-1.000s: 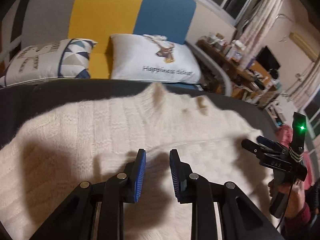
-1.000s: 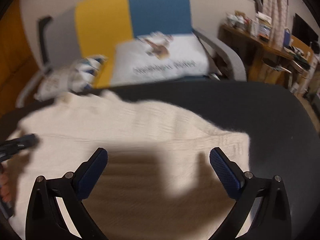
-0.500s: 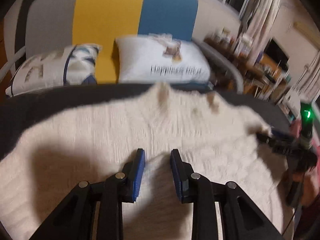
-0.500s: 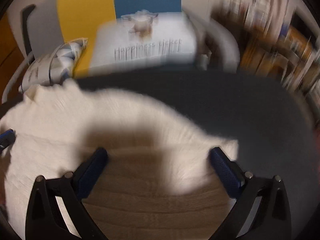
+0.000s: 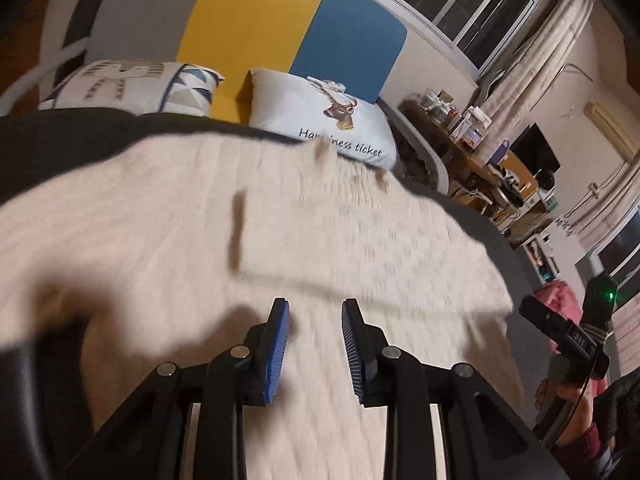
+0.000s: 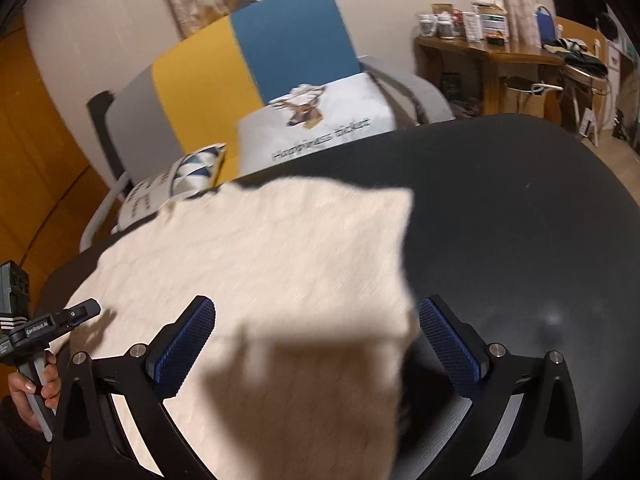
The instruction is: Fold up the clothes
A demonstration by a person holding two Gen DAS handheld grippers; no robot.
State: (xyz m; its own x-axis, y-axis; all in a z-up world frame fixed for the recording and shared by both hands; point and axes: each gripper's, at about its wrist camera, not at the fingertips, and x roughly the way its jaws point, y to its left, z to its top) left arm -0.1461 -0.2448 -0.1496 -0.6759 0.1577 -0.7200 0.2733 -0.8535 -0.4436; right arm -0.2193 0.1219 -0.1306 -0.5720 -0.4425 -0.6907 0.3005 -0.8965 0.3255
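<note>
- Left wrist view: left claw over a cream knit sweater; blue pads stand a narrow gap apart, nothing pinched between them, cloth visible below the gap.
- Sweater lies spread across a dark bench, filling most of the frame. Far edge runs just short of the bench's far rim; a dark strip of bench shows beyond it at upper left and along the right.
- A faint fold line or ridge crosses the knit ahead of the pads; motion blur makes it hard to say which.
- Right claw shows at the right margin, off the sweater's right edge, held by a hand.
- Beyond the bench: a sofa in grey, yellow and blue panels, a deer-print pillow, a patterned pillow.
- Right wrist view: right claw gapes wide, the pads far apart, gripping nothing.
- The sweater's right edge passes between the pads; the left pad is over the knit, the right pad over bare bench.
- Broad open bench to the right of the sweater, clear to the rim.
- Left claw at the left margin, near the sweater's left edge, in a hand.
</note>
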